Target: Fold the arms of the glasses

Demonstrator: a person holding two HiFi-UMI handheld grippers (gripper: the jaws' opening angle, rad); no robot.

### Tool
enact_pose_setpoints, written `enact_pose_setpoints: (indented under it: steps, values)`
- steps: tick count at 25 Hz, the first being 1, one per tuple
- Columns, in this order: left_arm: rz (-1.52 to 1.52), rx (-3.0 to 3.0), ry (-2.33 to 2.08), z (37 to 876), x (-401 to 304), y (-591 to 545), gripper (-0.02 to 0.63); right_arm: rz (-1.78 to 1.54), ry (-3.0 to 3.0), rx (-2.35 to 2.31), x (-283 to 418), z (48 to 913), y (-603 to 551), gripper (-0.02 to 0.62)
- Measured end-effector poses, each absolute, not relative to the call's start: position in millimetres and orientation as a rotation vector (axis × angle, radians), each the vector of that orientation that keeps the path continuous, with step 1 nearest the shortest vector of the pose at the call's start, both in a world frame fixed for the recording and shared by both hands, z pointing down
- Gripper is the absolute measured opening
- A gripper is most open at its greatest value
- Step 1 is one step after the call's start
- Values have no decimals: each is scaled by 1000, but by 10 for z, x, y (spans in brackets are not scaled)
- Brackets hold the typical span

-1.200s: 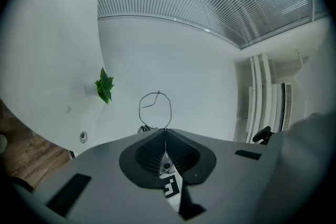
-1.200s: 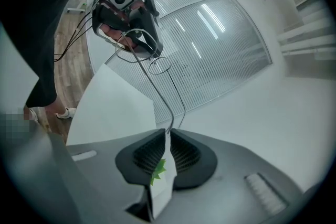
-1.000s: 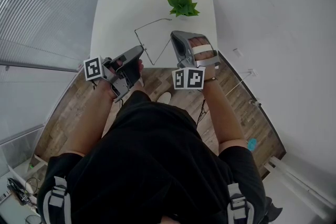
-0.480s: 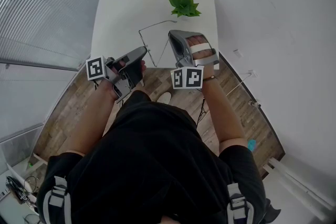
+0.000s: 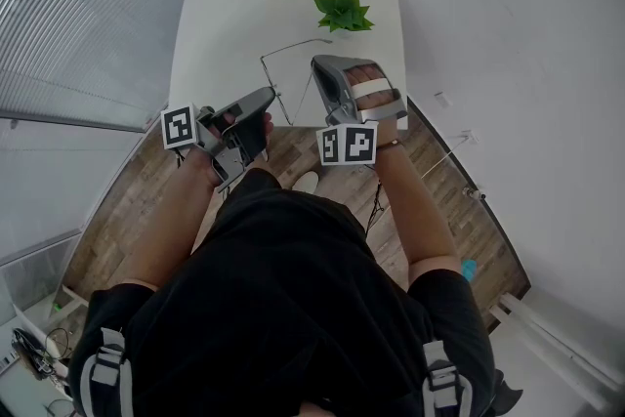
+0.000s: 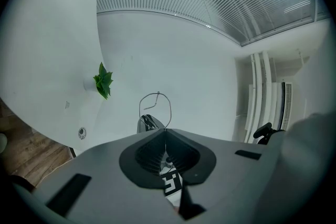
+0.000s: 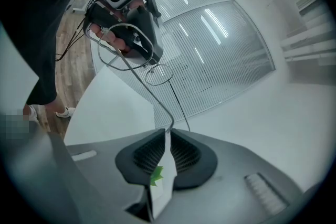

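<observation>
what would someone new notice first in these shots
The eye goes first to the thin wire glasses held up over the near part of the white table. The left tool and the right tool are each shut on a part of the wire. After that comes the small green plant, bright against the table's far side.

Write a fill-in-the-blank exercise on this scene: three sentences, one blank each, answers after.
1. The left gripper and the right gripper are both shut on a pair of thin wire-framed ____.
2. The small potted plant has ____ leaves.
3. The plant stands on a table whose top is ____ in colour.

Answers: glasses; green; white.
</observation>
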State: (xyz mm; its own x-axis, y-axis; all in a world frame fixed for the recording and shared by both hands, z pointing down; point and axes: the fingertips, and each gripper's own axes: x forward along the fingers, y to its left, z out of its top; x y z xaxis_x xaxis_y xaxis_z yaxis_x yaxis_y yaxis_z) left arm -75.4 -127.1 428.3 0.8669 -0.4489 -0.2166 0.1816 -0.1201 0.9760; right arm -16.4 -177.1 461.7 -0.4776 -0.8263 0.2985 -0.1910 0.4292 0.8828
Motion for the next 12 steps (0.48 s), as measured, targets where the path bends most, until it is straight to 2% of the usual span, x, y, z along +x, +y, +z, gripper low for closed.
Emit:
enact_pose_setpoints:
  steps: [12]
  values:
    - [-522, 1609, -203, 4255, -712, -1250, 12, -1072, -1915, 841, -218, 4568, -1763, 41]
